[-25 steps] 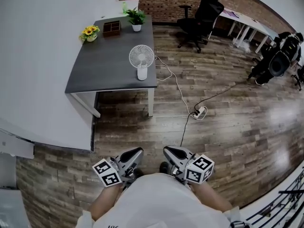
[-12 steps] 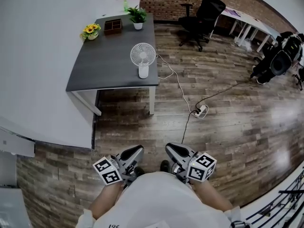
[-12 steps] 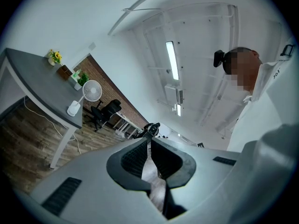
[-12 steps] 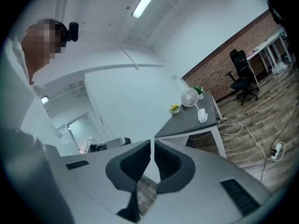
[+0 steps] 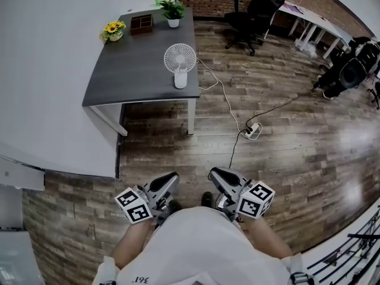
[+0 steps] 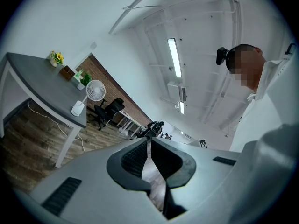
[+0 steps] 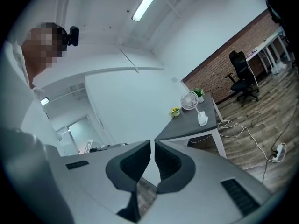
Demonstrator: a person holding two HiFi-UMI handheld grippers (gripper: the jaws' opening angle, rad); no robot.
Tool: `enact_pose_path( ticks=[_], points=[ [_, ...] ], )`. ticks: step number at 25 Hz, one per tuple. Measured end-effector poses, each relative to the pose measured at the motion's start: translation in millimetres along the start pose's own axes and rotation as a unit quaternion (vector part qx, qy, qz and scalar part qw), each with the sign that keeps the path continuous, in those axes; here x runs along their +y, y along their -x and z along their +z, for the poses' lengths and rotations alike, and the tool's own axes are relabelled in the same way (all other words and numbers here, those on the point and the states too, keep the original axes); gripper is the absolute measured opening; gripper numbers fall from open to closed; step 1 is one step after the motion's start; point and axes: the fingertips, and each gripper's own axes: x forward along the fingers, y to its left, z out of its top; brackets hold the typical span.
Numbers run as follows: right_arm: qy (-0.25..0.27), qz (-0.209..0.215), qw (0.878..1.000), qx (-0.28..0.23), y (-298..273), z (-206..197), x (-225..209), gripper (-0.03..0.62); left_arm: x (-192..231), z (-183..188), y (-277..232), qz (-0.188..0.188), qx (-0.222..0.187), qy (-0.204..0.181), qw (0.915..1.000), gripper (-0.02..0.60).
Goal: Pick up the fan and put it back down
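Note:
A small white fan stands upright on the dark grey table, near its right edge, its cable trailing off to the floor. The fan also shows far off in the left gripper view, and the fan in the right gripper view. Both grippers are held close to the person's body, far from the table. My left gripper is shut with nothing in it, and so is my right gripper. The left gripper and right gripper each show their jaws closed together.
On the table's far end are a pot of yellow flowers, a brown box and a green plant. A power strip with cables lies on the wood floor. A black office chair stands beyond. A white wall runs along the left.
The table and fan have slid slightly up in the head view as the head shifted. Both grippers stay shut and close to the body.

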Motion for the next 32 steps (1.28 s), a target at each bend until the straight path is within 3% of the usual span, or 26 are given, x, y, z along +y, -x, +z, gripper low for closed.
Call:
enact_pose_path(
  ticks=[15,32],
  points=[
    [-0.006,0.002,1.0,0.003,15,8,-24,0.014,0,-2,-12,0.025,-0.013,0.004,0.9996,0.015],
    [-0.011,0.024,0.999,0.039,39,19,-76,0.014,-2,-12,-67,0.056,-0.031,0.007,0.9979,0.015]
  ],
)
